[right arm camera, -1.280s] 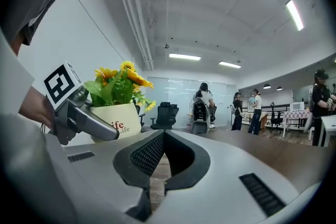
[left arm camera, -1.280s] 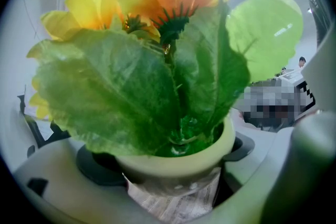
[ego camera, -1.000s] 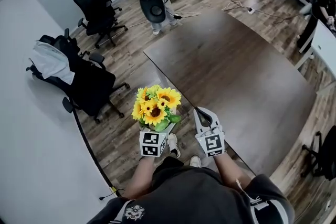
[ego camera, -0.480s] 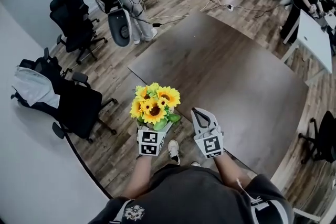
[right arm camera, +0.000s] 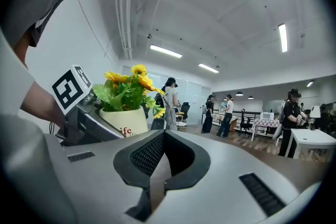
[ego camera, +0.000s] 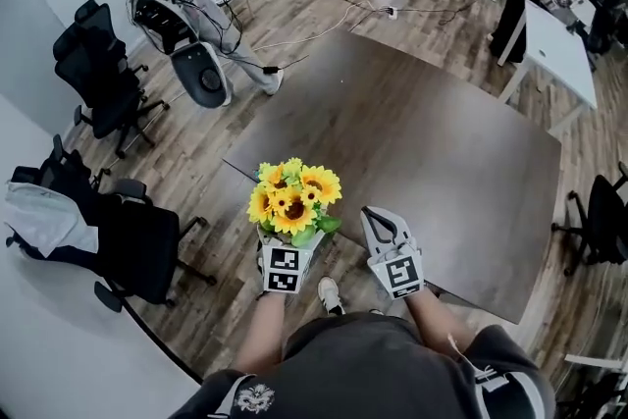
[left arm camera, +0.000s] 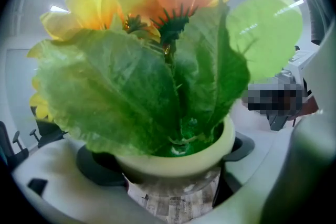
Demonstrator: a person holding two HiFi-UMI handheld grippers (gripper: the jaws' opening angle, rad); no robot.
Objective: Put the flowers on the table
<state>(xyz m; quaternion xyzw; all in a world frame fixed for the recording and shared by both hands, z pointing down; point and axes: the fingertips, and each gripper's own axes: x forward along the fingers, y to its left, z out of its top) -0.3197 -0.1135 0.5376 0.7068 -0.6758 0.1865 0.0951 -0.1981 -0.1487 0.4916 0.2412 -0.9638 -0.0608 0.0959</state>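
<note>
One bunch of sunflowers (ego camera: 292, 201) in one cream pot (left arm camera: 178, 157), one dark counter (ego camera: 432, 142), two tongs. Left tongs (ego camera: 287, 245) are clamped on the pot and hold it upright in the air at the counter's near edge. Right tongs (ego camera: 381, 223) are closed with nothing in them, just right of the sunflowers at the same edge. Wide open counter surface lies beyond the sunflowers. One black chair (ego camera: 137, 245) sits left of the counter, well apart.

Table (ego camera: 442, 142) nearer; flowers (ego camera: 292, 199) now overlap its near edge in head view, earlier over floor.
</note>
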